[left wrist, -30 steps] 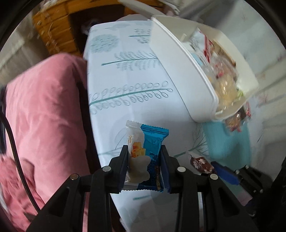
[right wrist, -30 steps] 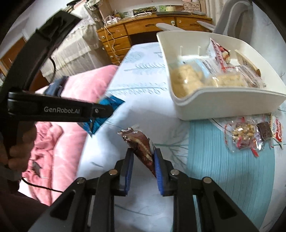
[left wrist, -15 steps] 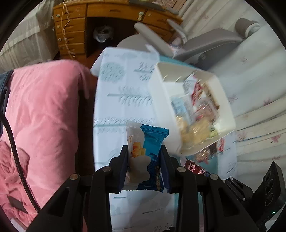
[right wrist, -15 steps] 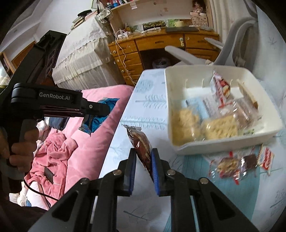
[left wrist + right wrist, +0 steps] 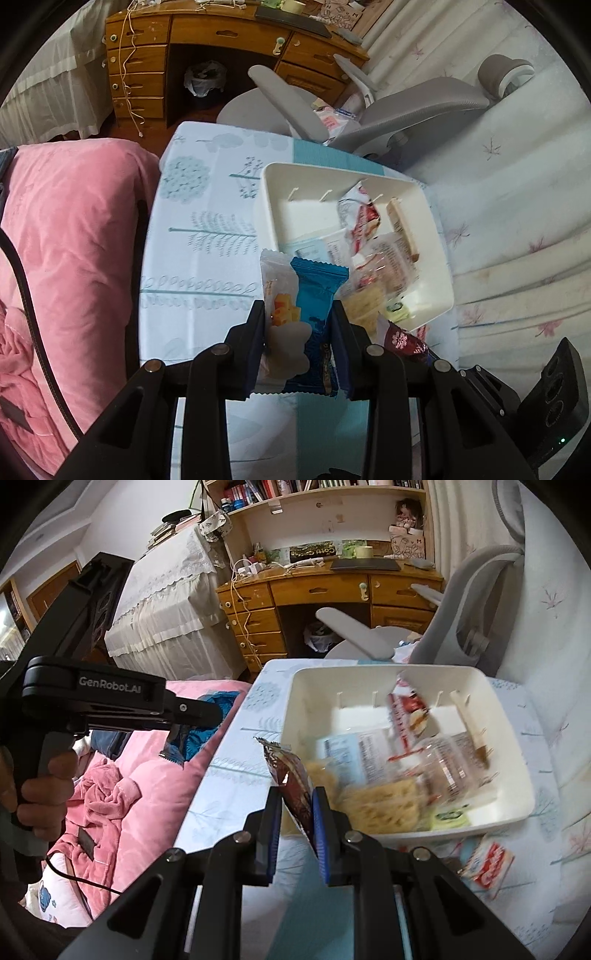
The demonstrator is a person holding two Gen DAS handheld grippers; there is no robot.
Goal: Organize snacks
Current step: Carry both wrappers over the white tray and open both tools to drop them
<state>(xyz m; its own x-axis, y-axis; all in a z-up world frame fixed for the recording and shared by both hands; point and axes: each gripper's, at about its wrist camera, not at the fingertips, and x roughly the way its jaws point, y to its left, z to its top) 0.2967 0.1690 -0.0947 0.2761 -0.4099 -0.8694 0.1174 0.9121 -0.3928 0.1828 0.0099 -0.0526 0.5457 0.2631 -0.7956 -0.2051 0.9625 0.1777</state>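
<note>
**Step in hand: carrying snacks to the tray**

The bench (image 5: 199,236) carries a white tray (image 5: 517,775), already part-filled with wrapped snacks. The left gripper (image 5: 298,328) is clamped on two packets together, one blue (image 5: 317,295), one white (image 5: 277,291). The right gripper (image 5: 295,805) is closed tight on a brown packet (image 5: 291,779). Both loads hang near the tray's near edge. Next move: bring each load over the tray, then open the jaws.

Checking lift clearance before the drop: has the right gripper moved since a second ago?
Yes. The right gripper, shut on the brown snack packet, has risen: the white bin now sits lower, its inside more exposed.
</note>
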